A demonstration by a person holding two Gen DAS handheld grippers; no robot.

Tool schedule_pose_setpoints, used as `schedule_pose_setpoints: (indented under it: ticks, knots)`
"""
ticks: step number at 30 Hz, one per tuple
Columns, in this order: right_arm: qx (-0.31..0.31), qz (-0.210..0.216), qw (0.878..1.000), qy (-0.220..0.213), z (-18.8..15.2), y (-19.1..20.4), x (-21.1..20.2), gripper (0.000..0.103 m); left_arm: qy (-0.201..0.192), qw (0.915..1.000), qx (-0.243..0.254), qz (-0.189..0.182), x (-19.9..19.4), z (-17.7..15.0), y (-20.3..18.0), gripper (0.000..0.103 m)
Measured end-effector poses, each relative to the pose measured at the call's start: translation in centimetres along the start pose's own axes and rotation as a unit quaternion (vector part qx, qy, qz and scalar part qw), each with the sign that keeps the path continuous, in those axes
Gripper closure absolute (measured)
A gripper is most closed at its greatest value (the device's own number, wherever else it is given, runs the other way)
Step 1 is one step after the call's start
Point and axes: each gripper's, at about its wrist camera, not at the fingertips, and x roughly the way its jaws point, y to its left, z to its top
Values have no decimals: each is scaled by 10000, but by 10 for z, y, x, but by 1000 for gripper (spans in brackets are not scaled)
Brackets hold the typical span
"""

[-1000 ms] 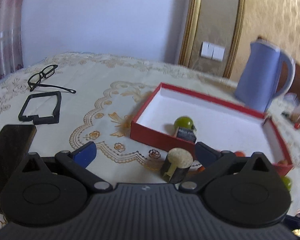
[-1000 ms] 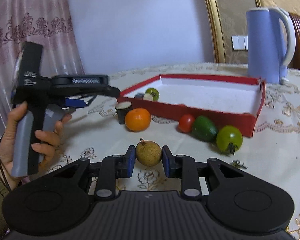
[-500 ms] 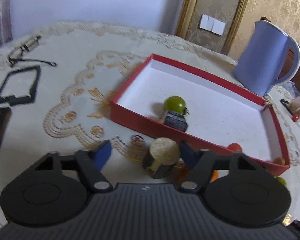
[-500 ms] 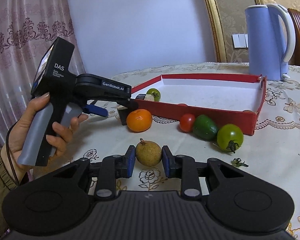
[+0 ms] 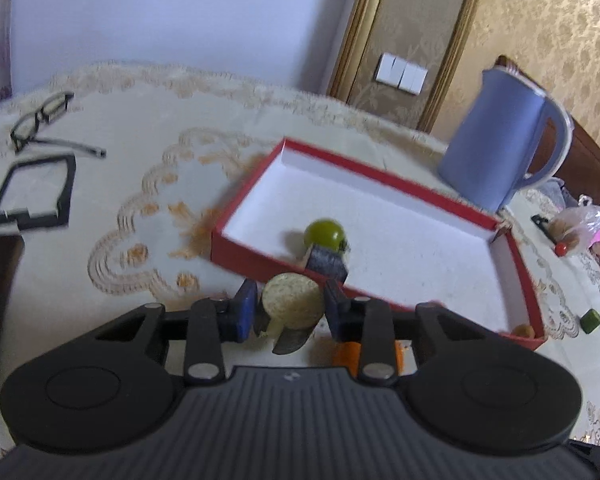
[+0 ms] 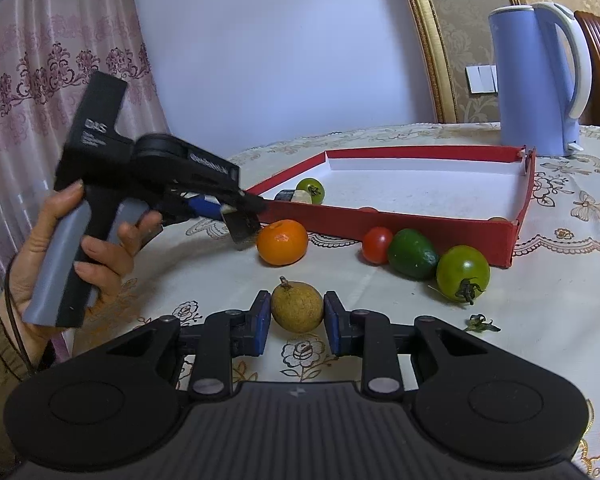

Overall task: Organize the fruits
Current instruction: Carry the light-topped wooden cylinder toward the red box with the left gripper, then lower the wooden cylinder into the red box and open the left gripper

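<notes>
- The cut dark-skinned fruit chunk (image 5: 291, 307) is pinched by the left gripper (image 5: 290, 312), whose jaws have just been closing, just outside the red box (image 5: 256, 264) near edge.
- The brown round fruit (image 6: 297, 307) is squeezed by the right gripper (image 6: 296, 322) on the tablecloth (image 6: 540, 320), near the table's front edge.

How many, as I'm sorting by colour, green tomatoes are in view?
2. One green tomato lies inside the red box, near its left corner. The second green tomato sits on the tablecloth outside the front right corner. The box wall may hide more.
</notes>
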Motion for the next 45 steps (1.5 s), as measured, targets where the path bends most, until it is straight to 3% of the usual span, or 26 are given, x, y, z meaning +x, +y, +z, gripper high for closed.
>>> schedule_pose_setpoints:
  ticks: [7,17,23,33,35,37,41,45]
  knots:
    - [6,35,10000,-19,-1,0,-1,75,-308,9988,363,-94,-11,24,-26,71]
    - [5,95,9999,-61,-2,-1,-2,75,-274,9972,694,-83,14,48,-57,71]
    - [8,138,9999,-84,-2,-1,-3,75,-381,9934,1074,144,41,58,-79,71]
    - [58,218,9997,-94,-2,-3,-4,75,-179,9900,1299,527,92,69,-100,70]
    - [58,217,9997,-95,-2,-3,-4,75,-228,9890,1298,676,97,68,-102,62]
    - [61,215,9997,-95,-2,-3,-5,75,-320,9870,1344,823,95,67,-101,36]
    - [56,213,9997,-98,-1,-3,-5,75,-620,9805,1516,1082,76,60,-92,26]
    - [53,187,9997,-119,-2,-2,-6,75,-1024,9776,1350,1251,39,41,-66,4]
